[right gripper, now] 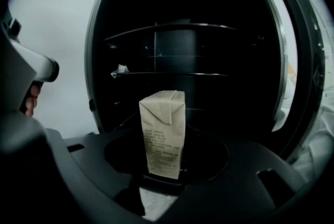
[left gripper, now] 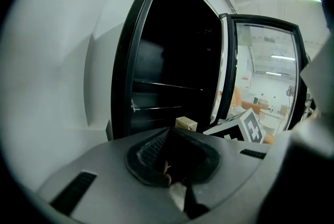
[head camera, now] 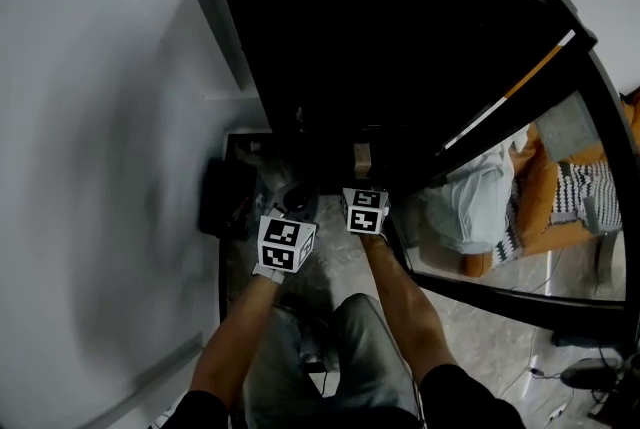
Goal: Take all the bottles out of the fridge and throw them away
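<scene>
Beige paper carton (right gripper: 162, 133), upright, folded top, printed side

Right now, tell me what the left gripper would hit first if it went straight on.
Most likely the dark lower shelves inside the open fridge. The carton stands just right of that line, so it might get clipped. Depth is hard to judge here.

Black sleeves (head camera: 195, 409), grey trousers (head camera: 372, 357), 2 marker cubes (head camera: 286, 244)
</scene>
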A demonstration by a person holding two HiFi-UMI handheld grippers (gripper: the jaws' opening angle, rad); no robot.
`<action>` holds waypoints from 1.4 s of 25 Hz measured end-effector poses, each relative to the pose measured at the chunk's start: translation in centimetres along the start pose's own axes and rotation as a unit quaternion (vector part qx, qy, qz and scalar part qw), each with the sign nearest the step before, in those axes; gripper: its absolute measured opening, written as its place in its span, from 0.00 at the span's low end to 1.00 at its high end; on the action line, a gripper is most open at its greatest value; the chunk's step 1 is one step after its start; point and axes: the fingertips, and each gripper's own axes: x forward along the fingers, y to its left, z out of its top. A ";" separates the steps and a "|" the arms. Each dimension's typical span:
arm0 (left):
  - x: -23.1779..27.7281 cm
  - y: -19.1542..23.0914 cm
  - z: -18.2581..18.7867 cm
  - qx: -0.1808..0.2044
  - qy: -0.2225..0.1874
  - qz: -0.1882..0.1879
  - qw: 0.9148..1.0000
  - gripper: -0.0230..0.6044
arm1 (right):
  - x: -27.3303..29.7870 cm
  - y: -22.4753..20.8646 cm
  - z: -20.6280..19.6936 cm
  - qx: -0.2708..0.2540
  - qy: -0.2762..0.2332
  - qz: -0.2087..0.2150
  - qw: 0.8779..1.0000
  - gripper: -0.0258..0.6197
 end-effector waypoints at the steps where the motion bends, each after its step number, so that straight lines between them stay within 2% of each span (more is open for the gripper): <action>1: -0.6 -0.3 0.2 -0.003 0.005 0.001 1.000 0.04 | -0.9 0.1 0.0 0.001 0.004 0.003 1.000 0.35; 5: -3.2 -2.0 1.3 -0.014 0.031 0.004 0.999 0.04 | -5.3 0.5 0.6 0.000 0.024 0.014 1.000 0.35; 8: -5.4 -3.7 3.4 -0.020 0.044 0.005 0.999 0.04 | -9.4 0.5 1.6 -0.002 0.043 0.022 0.999 0.34; 15: -11.8 -8.3 12.4 -0.027 0.054 0.012 0.998 0.04 | -20.4 0.4 8.5 0.006 0.069 0.036 0.997 0.34; 21: -18.2 -12.4 19.3 -0.041 0.053 0.020 0.998 0.04 | -29.8 0.9 15.9 0.011 0.068 0.051 0.996 0.34; 26: -22.3 -15.1 23.7 -0.045 0.046 0.033 0.997 0.04 | -35.3 1.4 20.9 0.008 0.057 0.072 0.996 0.34; 30: -25.1 -17.1 26.2 -0.044 0.039 0.037 0.998 0.04 | -38.9 1.2 23.9 0.008 0.046 0.082 0.996 0.34; 35: -27.2 -17.4 28.1 -0.042 0.032 0.049 0.997 0.04 | -41.7 1.6 26.1 0.001 0.038 0.094 0.995 0.34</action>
